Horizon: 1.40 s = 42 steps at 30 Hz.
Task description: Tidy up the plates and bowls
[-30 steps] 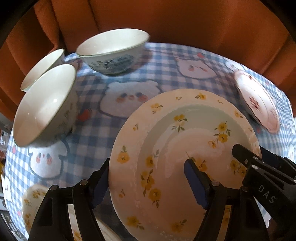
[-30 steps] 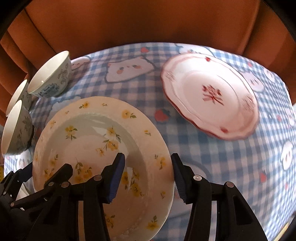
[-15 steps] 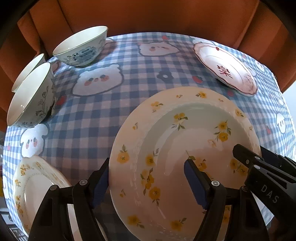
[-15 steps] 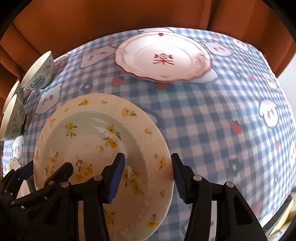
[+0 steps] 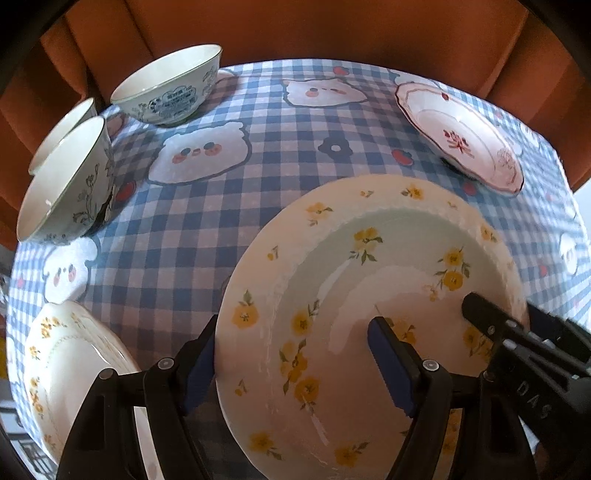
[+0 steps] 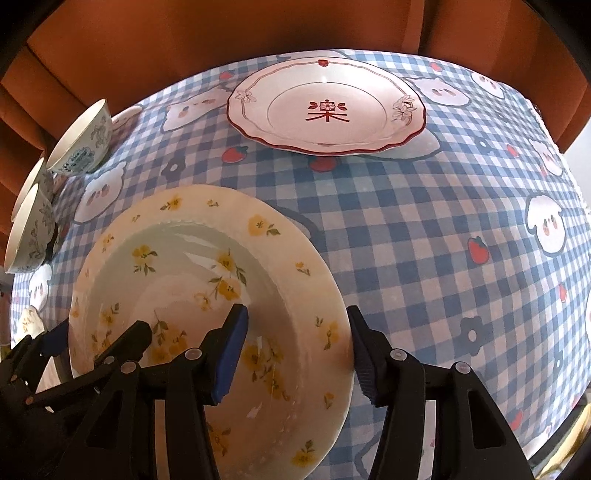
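Observation:
Both grippers hold one cream plate with yellow flowers above the checked tablecloth. My left gripper is shut on its left rim, one finger under, one inside the bowl of the plate. My right gripper is shut on its right rim, also seen in the left wrist view. The plate shows in the right wrist view. A red-rimmed white plate lies at the far right of the table. A second yellow-flower plate lies at the near left.
Three bowls stand at the far left: a blue-patterned one, one with a dark floral print, and another behind it. An orange upholstered seat back rises behind the table. The table edge drops off at right.
The held plate has moved with both grippers. The red-rimmed plate now sits more centred and closer in the right wrist view. The bowls look nearer in the left wrist view.

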Each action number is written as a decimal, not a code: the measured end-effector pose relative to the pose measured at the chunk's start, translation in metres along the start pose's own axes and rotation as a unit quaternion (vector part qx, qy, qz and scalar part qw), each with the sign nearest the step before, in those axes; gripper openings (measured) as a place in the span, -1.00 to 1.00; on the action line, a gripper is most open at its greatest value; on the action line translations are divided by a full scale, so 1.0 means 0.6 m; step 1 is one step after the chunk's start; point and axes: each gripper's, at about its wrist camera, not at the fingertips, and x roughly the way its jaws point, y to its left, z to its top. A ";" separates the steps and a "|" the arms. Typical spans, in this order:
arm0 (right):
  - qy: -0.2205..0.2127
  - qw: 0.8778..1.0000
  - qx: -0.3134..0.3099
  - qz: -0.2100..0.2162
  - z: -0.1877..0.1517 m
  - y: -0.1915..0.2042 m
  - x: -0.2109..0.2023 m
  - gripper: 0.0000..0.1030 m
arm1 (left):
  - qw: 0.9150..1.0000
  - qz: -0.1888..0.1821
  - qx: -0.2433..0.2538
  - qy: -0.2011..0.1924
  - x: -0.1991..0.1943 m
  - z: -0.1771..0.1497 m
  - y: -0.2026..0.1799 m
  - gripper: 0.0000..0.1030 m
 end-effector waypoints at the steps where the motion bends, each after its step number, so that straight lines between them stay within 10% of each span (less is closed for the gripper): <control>1: 0.002 1.000 -0.001 0.000 0.001 0.001 0.000 0.13 | 1.000 -0.004 -0.003 0.002 -0.002 0.001 0.002 0.51; 42: -0.040 0.999 -0.026 -0.023 -0.102 0.231 -0.155 0.13 | 0.997 -0.053 -0.034 -0.044 -0.155 -0.113 0.239 0.51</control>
